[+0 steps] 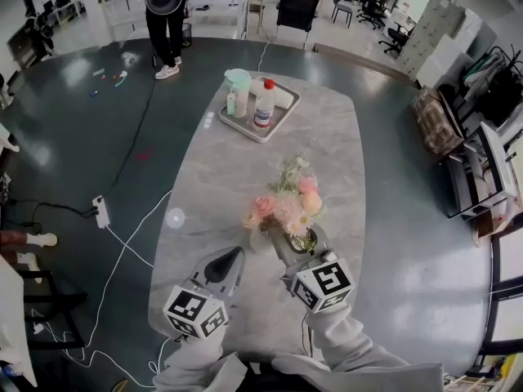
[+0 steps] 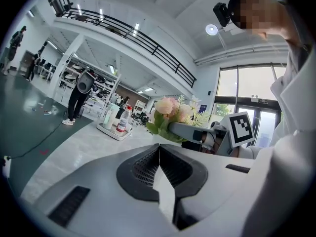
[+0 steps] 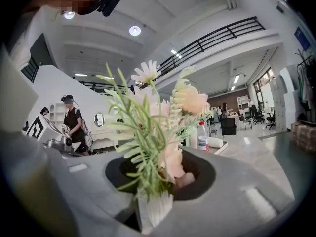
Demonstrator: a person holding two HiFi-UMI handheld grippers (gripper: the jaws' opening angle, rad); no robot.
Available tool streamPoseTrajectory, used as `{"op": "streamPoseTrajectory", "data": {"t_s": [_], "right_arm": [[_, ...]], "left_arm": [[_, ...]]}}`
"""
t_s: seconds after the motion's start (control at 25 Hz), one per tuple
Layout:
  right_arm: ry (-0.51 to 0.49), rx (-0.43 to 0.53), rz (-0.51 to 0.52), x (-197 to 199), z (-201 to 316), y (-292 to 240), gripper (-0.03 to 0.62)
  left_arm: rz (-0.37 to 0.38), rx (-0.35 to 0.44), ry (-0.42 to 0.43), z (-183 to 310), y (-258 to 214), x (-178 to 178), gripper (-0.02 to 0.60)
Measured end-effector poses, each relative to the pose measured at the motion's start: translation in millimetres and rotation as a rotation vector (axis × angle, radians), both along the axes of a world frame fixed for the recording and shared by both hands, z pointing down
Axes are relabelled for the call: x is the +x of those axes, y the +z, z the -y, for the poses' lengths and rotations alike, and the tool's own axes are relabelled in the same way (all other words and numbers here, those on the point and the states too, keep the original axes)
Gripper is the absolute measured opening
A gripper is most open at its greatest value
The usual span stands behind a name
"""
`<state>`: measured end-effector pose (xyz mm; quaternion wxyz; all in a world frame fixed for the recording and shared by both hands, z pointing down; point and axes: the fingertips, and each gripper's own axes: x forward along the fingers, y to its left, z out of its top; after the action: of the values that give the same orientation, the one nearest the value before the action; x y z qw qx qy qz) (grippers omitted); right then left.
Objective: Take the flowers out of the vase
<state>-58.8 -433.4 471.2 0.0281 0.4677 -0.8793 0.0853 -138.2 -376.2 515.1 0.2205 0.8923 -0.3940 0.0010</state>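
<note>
We found the right gripper point(image 3: 162, 157) closed around the stems of the bouquet of pale pink and peach artificial flowers with green fern sprigs point(image 1: 286, 204), which stood at the near end of the grey marble-patterned oval table point(image 1: 327, 129). The left gripper point(image 2: 159, 149) sat just beside it with its jaws pressed together on nothing. We judged that a lift could drag or tip the vase if the stems bound in its neck, since nothing steadied it, and that thin sprigs might slip out of the bunch. We could not pick out the vase in any view, as blooms and grippers covered it. So we could not tell whether the stems were still inside it.
</note>
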Motion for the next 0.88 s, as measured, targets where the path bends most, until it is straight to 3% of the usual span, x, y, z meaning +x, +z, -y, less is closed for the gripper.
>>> {"op": "streamPoseTrajectory", "data": {"t_s": [0.32, 0.88], "right_arm": [[0.005, 0.004, 0.002, -2, -5, -5, 0.095], [-0.007, 0.074, 0.010, -4, -13, -37, 0.091]], "left_arm": [[0.011, 0.004, -0.010, -8, -2, -2, 0.003], [0.014, 0.037, -0.009, -22, -16, 0, 0.003]]}}
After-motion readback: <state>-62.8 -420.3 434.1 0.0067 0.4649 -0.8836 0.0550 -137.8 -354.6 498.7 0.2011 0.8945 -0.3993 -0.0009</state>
